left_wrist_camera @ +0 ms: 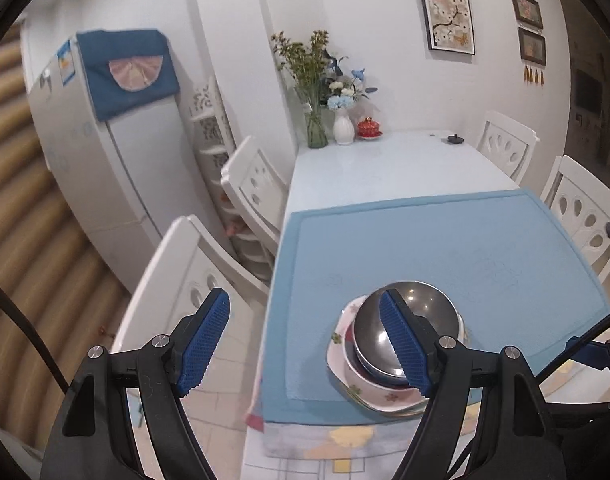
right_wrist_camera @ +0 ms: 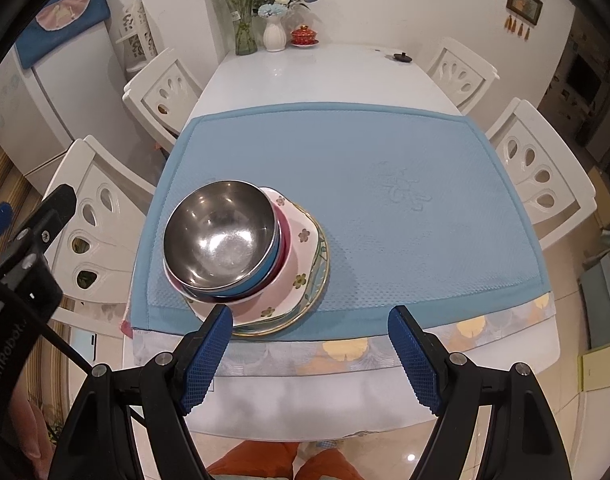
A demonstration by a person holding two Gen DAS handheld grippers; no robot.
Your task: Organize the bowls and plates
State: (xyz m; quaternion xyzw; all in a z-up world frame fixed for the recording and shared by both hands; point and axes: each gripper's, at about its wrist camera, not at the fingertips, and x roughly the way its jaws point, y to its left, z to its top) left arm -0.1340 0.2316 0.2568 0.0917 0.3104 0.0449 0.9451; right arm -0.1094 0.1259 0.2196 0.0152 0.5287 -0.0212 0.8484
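Note:
A stack of dishes stands on the blue mat (right_wrist_camera: 385, 200) near the table's front left corner. On top is a steel bowl (right_wrist_camera: 221, 236), nested in a blue bowl (right_wrist_camera: 247, 285) and a red bowl (right_wrist_camera: 284, 240). Under them lie a pink floral plate (right_wrist_camera: 301, 256) and a round gold-rimmed plate (right_wrist_camera: 322, 280). My right gripper (right_wrist_camera: 311, 312) hovers open over the table's front edge, just right of the stack, holding nothing. My left gripper (left_wrist_camera: 305, 294) is open and empty at the table's left edge. Its right finger overlaps the steel bowl (left_wrist_camera: 421, 308) and the floral plate (left_wrist_camera: 345, 344) in view.
White chairs (right_wrist_camera: 541, 176) stand along both long sides of the table. At the far end are a glass vase (right_wrist_camera: 245, 36), a white vase (right_wrist_camera: 274, 34), a red lidded cup (right_wrist_camera: 304, 36) and a small black lid (right_wrist_camera: 401, 57). A fridge (left_wrist_camera: 105, 168) stands to the left. Orange-clad legs (right_wrist_camera: 273, 462) are below the table edge.

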